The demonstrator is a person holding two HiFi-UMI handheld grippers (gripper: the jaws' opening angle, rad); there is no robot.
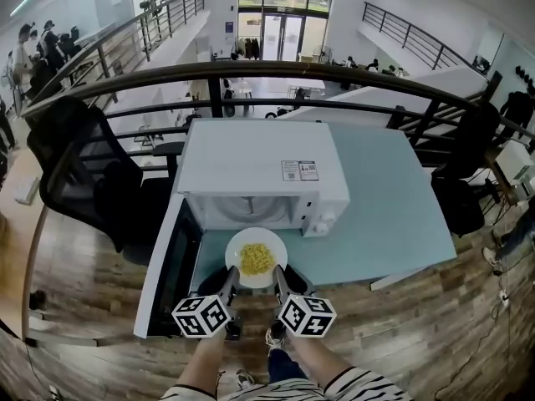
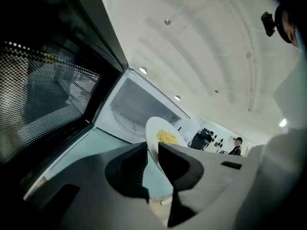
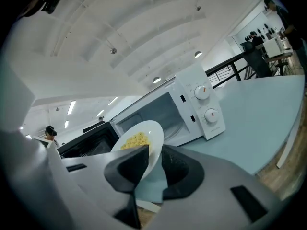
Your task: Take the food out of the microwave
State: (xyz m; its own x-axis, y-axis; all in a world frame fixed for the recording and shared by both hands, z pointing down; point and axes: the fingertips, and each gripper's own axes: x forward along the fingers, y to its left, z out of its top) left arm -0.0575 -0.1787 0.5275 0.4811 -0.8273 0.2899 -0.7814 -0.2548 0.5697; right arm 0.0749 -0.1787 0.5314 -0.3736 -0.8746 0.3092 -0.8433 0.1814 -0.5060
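Note:
A white plate (image 1: 256, 257) of yellow food hangs in the air just in front of the open white microwave (image 1: 259, 170). My left gripper (image 1: 229, 282) is shut on the plate's near-left rim and my right gripper (image 1: 279, 281) on its near-right rim. In the left gripper view the plate (image 2: 163, 134) stands edge-on between the dark pads of the left gripper (image 2: 152, 153). In the right gripper view the plate (image 3: 140, 139) is pinched the same way by the right gripper (image 3: 154, 160). The microwave's cavity (image 2: 132, 110) behind the plate holds only its turntable.
The microwave door (image 1: 170, 267) hangs open to the left, beside my left gripper. The light blue table (image 1: 389, 215) stretches to the right of the microwave. A black office chair (image 1: 79, 170) stands at the left, a curved railing (image 1: 276, 73) runs behind, and wooden floor lies below.

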